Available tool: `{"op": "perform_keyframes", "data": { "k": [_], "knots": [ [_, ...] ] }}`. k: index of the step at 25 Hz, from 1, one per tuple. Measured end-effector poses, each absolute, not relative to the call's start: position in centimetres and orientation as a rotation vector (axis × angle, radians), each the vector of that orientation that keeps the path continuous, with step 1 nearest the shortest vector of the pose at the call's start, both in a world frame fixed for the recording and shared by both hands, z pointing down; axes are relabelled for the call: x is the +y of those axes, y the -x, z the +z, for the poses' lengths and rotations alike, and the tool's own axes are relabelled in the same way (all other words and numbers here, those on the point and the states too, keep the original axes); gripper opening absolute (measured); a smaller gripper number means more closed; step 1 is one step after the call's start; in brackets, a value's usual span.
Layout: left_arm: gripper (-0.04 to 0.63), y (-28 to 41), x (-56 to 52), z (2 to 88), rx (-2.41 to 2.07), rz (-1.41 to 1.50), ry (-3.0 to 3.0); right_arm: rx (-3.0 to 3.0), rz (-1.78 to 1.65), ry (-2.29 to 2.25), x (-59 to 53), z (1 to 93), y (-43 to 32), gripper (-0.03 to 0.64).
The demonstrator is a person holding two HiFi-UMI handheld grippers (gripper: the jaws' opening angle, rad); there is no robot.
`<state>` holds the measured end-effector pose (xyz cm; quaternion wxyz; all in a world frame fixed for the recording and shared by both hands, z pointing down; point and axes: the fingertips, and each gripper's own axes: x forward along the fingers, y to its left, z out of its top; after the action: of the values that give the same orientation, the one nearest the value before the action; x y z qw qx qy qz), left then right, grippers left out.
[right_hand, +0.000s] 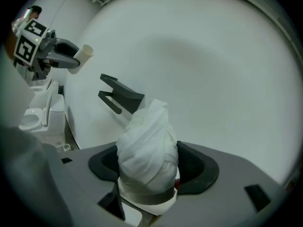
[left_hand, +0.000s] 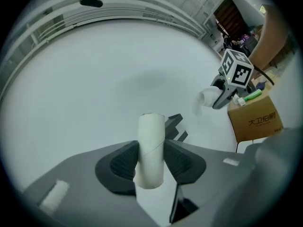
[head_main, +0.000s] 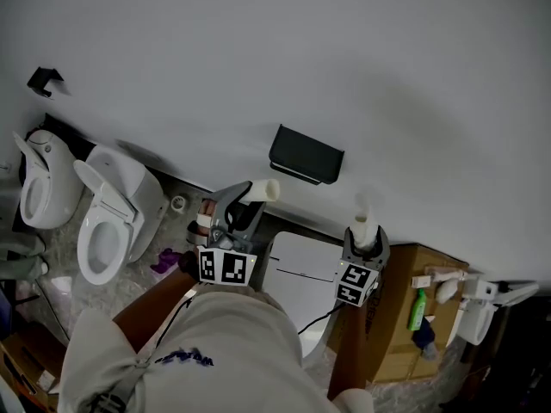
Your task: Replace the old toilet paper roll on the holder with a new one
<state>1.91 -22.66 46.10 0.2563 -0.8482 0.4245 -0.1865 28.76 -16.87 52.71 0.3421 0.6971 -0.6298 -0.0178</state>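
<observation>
The left gripper (left_hand: 152, 156) has its fingers (left_hand: 124, 164) pinching an empty cardboard tube (left_hand: 151, 129), the bare core of a used-up toilet roll. The tube is a smooth, pale cylinder with a thin spiral seam. It stands up between the dark, ribbed finger pads, which press on it from both sides, and its upper end sticks out well past them.

The right gripper (right_hand: 149, 167) has its fingers (right_hand: 193, 167) set wider, closed around a new roll (right_hand: 147, 136). This roll is plump and soft-looking, bundled in crinkled white wrapping that twists up to a blunt peak.

The holder (head_main: 306, 155) is mounted on the plain matt white wall (head_main: 284, 50). It is a black piece with hard, flat faces. From the head view it looks like a shallow box; from the right gripper view it shows two angular prongs jutting out from the wall. In the head view both grippers are below it and clear of it, the tube just down and to the left, the new roll further off to the right.

Two glossy white toilets (head_main: 108, 222) stand by the wall at the left. A brown cardboard box (head_main: 400, 317) sits at the right, with a green bottle (head_main: 419, 308) beside it.
</observation>
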Motion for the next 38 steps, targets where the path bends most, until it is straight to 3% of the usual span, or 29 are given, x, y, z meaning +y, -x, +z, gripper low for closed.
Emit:
{"op": "perform_keyframes", "data": {
  "k": [18, 38],
  "knots": [
    [0.173, 5.1, -23.7, 46.1, 1.411, -0.384, 2.542, -1.486, -0.395, -1.371, -23.0, 54.0, -27.1, 0.316],
    [0.175, 5.3, -24.0, 45.9, 1.498, -0.213, 2.715, -1.376, -0.708, -1.048, -26.7, 56.5, -25.9, 0.316]
  ]
}}
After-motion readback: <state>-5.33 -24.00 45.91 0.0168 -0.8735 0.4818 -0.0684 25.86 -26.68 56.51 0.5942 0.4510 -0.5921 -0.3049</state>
